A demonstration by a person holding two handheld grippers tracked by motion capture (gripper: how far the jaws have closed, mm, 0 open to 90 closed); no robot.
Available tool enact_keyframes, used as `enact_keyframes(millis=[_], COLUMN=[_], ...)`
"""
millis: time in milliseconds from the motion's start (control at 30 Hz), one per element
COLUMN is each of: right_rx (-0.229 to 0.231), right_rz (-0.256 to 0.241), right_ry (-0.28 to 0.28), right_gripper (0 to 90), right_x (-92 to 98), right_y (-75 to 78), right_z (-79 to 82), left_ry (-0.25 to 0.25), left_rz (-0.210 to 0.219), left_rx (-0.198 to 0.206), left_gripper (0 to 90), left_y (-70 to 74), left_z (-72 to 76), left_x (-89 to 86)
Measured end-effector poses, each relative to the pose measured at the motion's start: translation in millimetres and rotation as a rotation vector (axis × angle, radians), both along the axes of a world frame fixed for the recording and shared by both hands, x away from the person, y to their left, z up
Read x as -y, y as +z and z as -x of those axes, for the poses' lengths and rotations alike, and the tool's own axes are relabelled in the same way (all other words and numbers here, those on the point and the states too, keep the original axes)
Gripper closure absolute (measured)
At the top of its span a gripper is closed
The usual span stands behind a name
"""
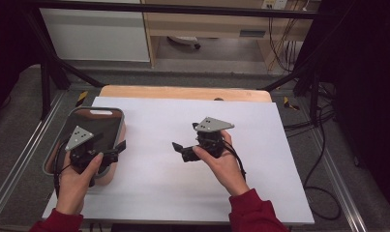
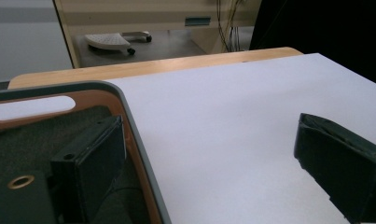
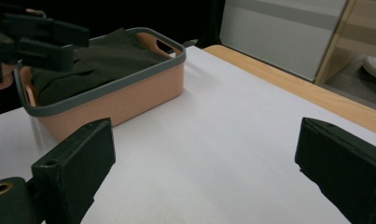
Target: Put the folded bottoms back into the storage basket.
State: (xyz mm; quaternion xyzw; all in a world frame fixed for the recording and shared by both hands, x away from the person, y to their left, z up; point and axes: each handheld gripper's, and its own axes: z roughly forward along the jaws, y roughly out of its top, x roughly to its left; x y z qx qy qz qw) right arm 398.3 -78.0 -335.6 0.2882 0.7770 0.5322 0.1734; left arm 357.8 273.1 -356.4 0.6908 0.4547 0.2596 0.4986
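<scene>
An orange basket with a grey rim (image 1: 114,111) stands at the table's left; a dark folded cloth (image 1: 91,126) lies inside it. My left gripper (image 1: 110,143) hovers over the basket's right edge, open with nothing between its jaws. In the left gripper view, one jaw is above the cloth (image 2: 31,135) and the other above the white table, straddling the rim (image 2: 129,116). My right gripper (image 1: 179,151) is held at mid-table, pointing left toward the basket (image 3: 129,88), open and holding nothing. The right gripper view shows the cloth (image 3: 101,58) and the left gripper (image 3: 34,37) above it.
A white sheet (image 1: 183,121) covers the table; a wooden strip (image 1: 183,92) runs along its far edge. Dark frame posts (image 1: 47,72) stand at the table's far corners, and cables (image 1: 323,145) hang along the right side. A cabinet (image 1: 96,34) sits beyond.
</scene>
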Motion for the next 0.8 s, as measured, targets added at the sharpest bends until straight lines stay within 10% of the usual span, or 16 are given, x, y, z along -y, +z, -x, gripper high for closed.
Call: enact_keyframes(millis=[800], right_rx=[0.057], right_rz=[-0.032], right_ry=[-0.211], right_gripper=[4.6], right_x=[99.0], right_y=[15.0], right_z=[-3.2], left_ry=[0.009], left_rz=[0.010], left_rx=[0.034], left_gripper=[10.1], left_y=[-36.0], left_z=[24.1], left_x=[-7.5])
